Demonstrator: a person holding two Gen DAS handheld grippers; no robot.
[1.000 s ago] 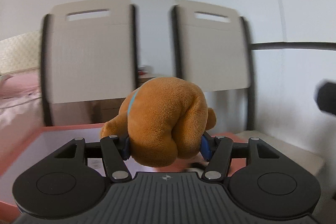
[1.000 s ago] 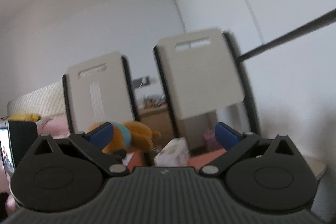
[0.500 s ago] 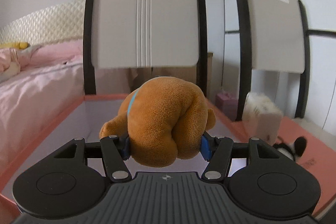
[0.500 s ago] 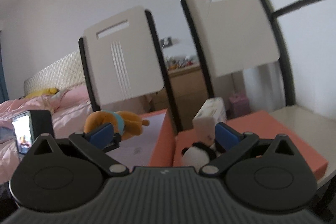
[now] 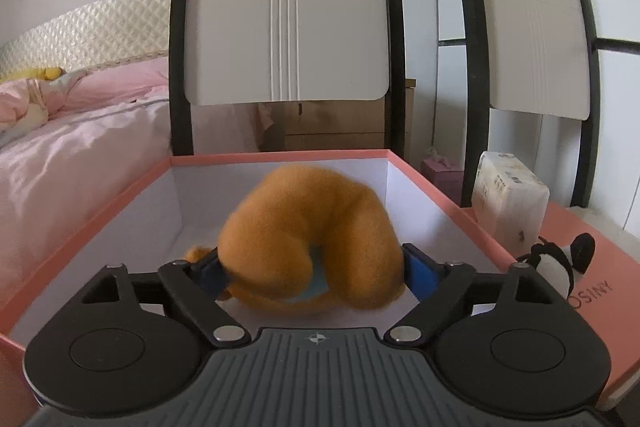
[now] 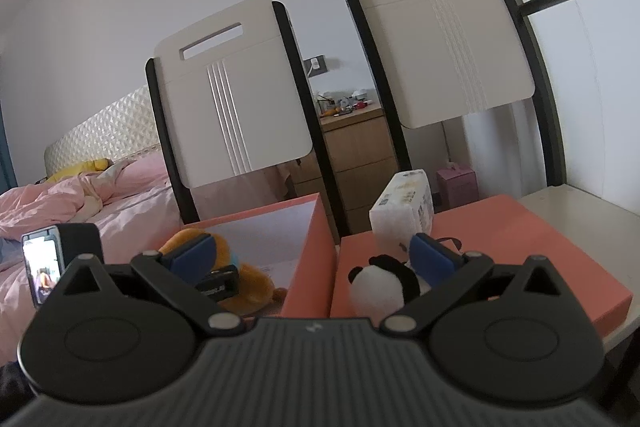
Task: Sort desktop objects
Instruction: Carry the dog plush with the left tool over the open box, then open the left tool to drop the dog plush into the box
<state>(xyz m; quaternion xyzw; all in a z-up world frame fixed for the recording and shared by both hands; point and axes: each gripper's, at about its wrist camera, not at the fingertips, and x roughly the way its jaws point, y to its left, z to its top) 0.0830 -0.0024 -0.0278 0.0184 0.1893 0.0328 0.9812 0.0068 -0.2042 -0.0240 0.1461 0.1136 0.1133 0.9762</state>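
Bedroom setting, left wrist view: two white chairs [image 5: 288, 7] behind a pink open box [image 5: 280, 158]. Left gripper [image 5: 316, 269] fingers spread on either side of the orange plush toy [image 5: 312, 239], inside the box; contact unclear, plush blurred. Tissue pack [image 5: 508, 203] and panda plush [image 5: 560, 263] on the pink lid [image 5: 592, 267] to the right.

Right wrist view: right gripper [image 6: 316, 255] spread wide, holding nothing, low over the lid [image 6: 520, 251]; panda plush [image 6: 380, 283] between its fingers, tissue pack [image 6: 404, 211] beyond. Orange plush [image 6: 244, 283] in the box [image 6: 308, 251], left.

Bedroom with plain white walls, lit by soft daylight.

Ahead of the claws stand two white chair backs with black side rails [image 5: 288, 15] [image 5: 536, 39]. Between them, farther off, is a wooden drawer unit [image 6: 356, 155] with clutter on top. To the left lies a bed with pink bedding [image 5: 72, 143] and a quilted cream headboard [image 5: 92, 35].
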